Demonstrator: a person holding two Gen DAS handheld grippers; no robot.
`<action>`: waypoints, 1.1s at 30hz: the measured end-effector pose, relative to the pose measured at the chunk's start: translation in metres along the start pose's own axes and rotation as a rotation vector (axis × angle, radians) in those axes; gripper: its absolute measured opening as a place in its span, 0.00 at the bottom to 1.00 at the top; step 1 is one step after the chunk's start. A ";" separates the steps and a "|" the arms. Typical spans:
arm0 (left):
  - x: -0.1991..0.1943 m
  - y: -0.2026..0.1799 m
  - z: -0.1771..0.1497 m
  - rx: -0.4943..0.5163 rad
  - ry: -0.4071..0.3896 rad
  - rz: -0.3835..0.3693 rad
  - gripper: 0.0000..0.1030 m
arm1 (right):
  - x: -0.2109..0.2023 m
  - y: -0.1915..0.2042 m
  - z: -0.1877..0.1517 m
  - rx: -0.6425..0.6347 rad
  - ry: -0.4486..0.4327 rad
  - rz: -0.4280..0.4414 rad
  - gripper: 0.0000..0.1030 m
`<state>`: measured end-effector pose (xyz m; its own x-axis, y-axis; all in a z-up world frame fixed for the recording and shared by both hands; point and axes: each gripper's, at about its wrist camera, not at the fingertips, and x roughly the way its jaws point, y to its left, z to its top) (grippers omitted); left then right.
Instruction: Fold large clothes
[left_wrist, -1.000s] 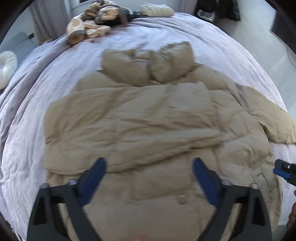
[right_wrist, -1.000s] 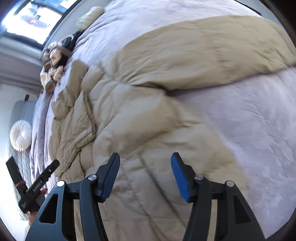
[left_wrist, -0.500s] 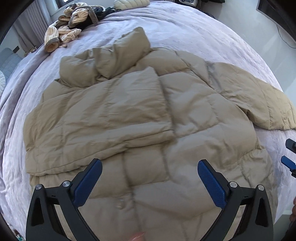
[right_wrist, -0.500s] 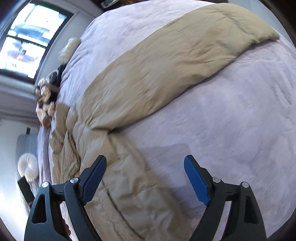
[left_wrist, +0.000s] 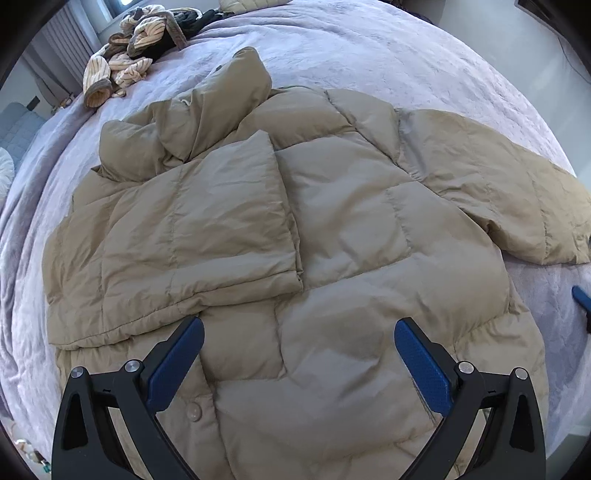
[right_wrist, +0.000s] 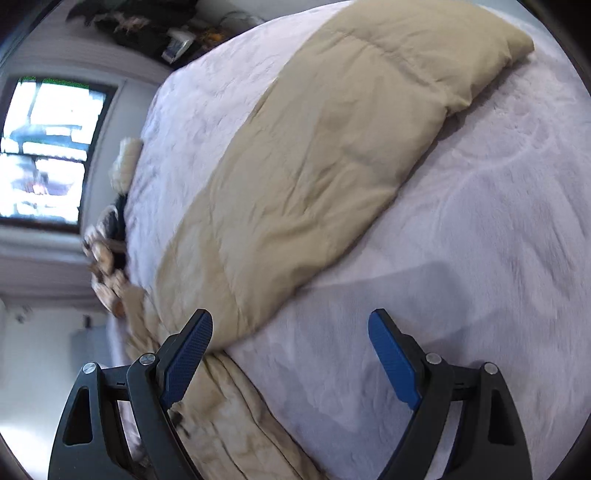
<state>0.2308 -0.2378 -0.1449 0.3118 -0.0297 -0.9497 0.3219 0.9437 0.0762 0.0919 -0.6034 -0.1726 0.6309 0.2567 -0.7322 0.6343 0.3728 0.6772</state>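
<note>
Swung rightward: your right gripper, jaws open; left gripper open. Puffer jacket: soft, slippery; pinch outstretched sleeve cuff.

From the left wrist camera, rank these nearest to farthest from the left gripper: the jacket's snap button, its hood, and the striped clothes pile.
Measured from the left gripper:
1. Snap button, low on the jacket front, by the gripper's left finger.
2. Hood, at the jacket's far end, up left.
3. Striped clothes pile, on the bed's far left corner.
</note>
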 end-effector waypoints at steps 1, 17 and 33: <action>0.000 -0.002 0.000 0.005 0.000 0.004 1.00 | 0.000 -0.003 0.005 0.017 -0.006 0.015 0.86; 0.002 -0.005 0.002 -0.010 0.010 -0.020 1.00 | 0.038 -0.001 0.065 0.205 -0.063 0.234 0.87; -0.008 0.046 -0.001 -0.106 -0.024 -0.050 1.00 | 0.021 0.040 0.065 0.142 -0.113 0.208 0.06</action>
<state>0.2421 -0.1935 -0.1345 0.3197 -0.0839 -0.9438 0.2418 0.9703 -0.0043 0.1595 -0.6415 -0.1566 0.7949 0.2108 -0.5689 0.5371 0.1917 0.8214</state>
